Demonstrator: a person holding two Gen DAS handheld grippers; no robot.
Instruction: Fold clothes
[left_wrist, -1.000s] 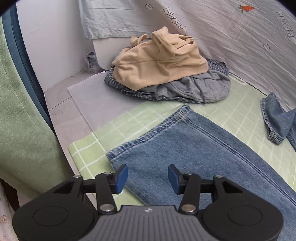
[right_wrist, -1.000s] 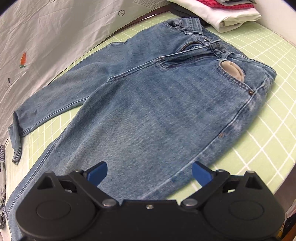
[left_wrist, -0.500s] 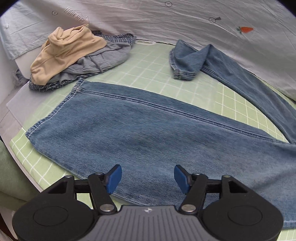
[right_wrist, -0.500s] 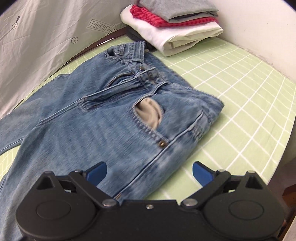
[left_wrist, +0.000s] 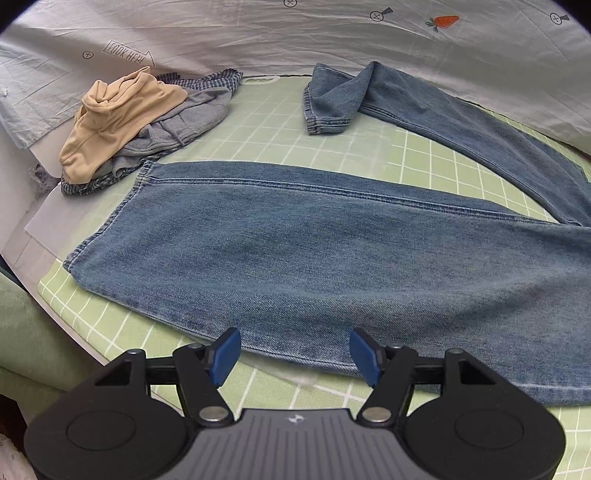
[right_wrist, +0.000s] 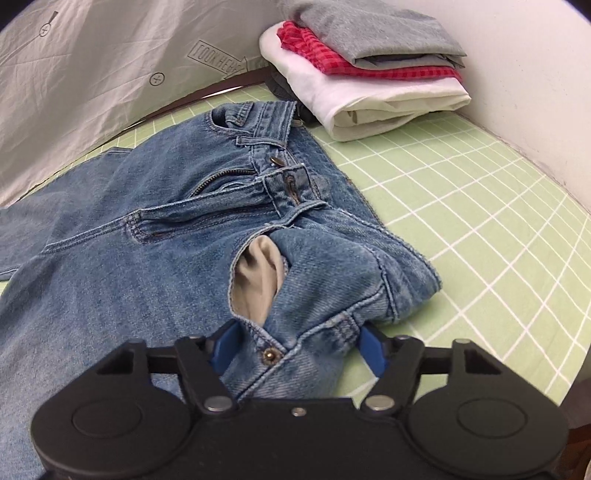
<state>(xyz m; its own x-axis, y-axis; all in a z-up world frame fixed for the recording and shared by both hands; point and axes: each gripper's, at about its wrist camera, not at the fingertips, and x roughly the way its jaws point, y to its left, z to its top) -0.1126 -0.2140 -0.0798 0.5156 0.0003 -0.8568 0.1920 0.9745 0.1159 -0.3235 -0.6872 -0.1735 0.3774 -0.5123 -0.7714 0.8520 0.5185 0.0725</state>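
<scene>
Jeans (left_wrist: 332, 258) lie spread flat on the green checked mat (left_wrist: 258, 122), legs toward the unfolded clothes heap (left_wrist: 140, 122), waistband near the folded stack (right_wrist: 365, 70). Left gripper (left_wrist: 294, 356) hovers at the near leg's lower edge, blue pads spread, holding nothing. Right gripper (right_wrist: 297, 349) straddles the bunched waistband corner by the pocket; whether it is pinching yet, I cannot tell
</scene>
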